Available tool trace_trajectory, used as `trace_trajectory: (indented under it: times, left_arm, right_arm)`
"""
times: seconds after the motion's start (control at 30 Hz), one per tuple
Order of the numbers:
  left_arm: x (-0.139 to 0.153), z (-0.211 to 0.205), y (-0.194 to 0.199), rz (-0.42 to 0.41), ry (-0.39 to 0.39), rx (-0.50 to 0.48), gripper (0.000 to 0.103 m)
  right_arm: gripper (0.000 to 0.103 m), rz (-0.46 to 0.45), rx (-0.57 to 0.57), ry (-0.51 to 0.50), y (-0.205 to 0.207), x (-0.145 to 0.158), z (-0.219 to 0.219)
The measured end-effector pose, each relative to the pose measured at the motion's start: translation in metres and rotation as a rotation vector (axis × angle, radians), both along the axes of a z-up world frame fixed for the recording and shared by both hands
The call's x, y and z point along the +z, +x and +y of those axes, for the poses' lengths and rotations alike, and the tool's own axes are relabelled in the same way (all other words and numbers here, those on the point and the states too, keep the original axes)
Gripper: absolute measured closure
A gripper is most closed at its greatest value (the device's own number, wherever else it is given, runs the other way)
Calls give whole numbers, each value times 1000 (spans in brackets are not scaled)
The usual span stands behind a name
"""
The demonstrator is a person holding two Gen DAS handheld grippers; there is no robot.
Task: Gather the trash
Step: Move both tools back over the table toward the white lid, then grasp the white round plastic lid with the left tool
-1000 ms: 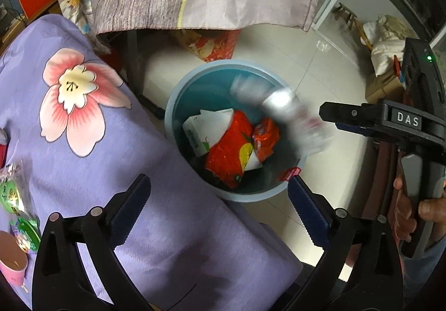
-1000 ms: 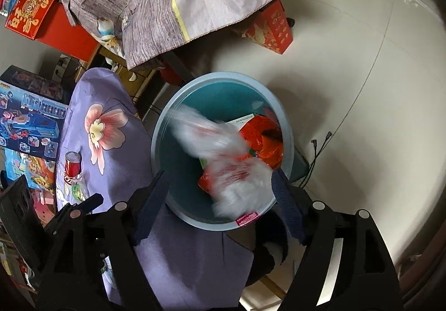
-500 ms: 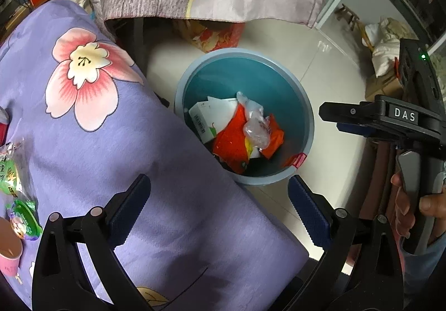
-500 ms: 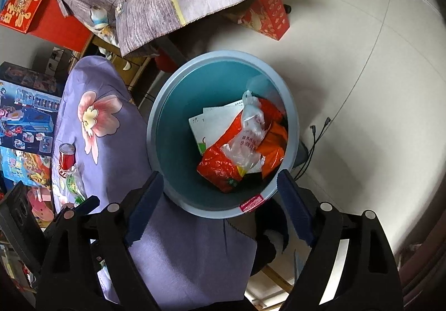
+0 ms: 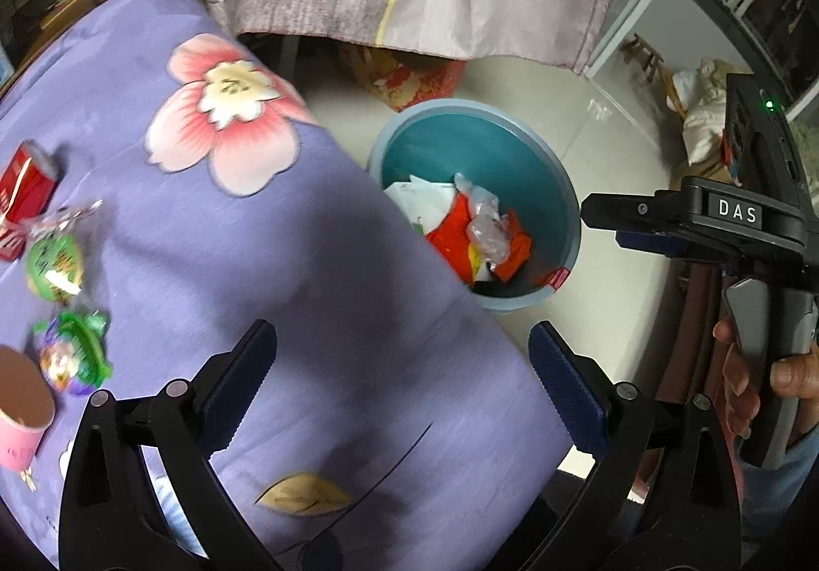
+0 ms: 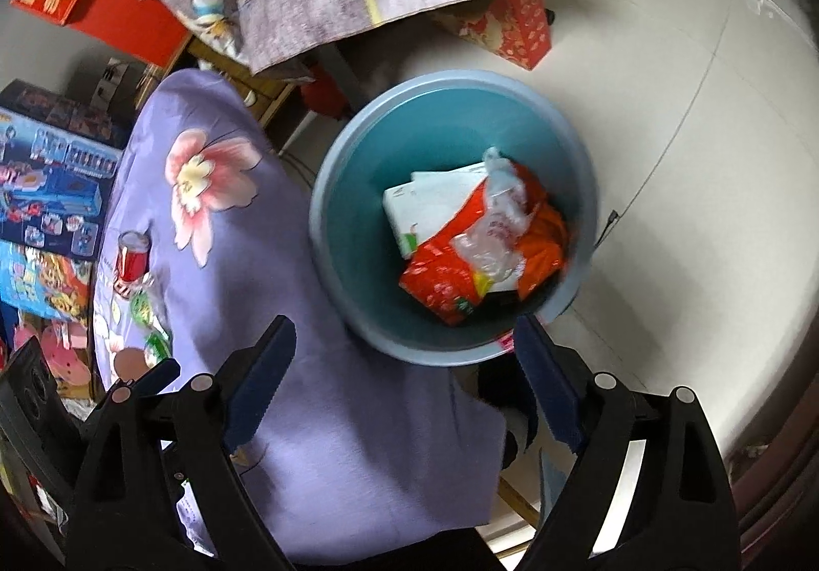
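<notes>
Both tongs were held spread and empty: the left tongs (image 5: 402,381) over the purple floral tabletop (image 5: 317,263), the right tongs (image 6: 404,376) above the blue bin (image 6: 353,233). A clear plastic wrapper (image 6: 491,233) was seen lying in the bin on red packets (image 6: 440,279). Left of the bin, green wrappers (image 5: 56,258) and a red can (image 5: 25,184) were left on the tabletop.

The left claw (image 5: 402,384) is wide open and holds nothing. The right claw (image 6: 404,366) is wide open and empty too. A hand (image 5: 768,381) grips its handle, probably the right hand.
</notes>
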State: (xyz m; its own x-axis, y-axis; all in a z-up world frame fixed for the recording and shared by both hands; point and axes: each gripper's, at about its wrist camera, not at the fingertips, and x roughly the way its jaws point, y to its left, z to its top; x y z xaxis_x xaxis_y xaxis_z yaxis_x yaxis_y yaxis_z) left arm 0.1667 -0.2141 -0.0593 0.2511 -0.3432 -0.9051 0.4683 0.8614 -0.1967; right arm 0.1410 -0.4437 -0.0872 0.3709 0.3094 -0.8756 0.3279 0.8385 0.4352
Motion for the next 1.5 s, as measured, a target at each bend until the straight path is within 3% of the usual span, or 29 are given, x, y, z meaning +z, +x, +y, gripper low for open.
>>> trace_trajectory:
  times: [0.53, 0.73, 0.9, 1.27, 1.5]
  left_arm:
    - [8, 134, -38, -53, 8, 146, 4]
    - [-4, 180, -63, -62, 62, 155, 4]
    - [-17, 212, -80, -43, 51, 169, 4]
    - [-36, 233, -101, -10, 15, 178, 4]
    - [-42, 219, -100, -70, 117, 101, 4]
  right_arm:
    - [16, 12, 199, -18, -4, 2, 129]
    - [15, 35, 295, -45, -16, -6, 178]
    - [10, 51, 360, -63, -24, -13, 212]
    - [10, 82, 407, -59, -37, -19, 242]
    - [10, 90, 397, -63, -38, -21, 238]
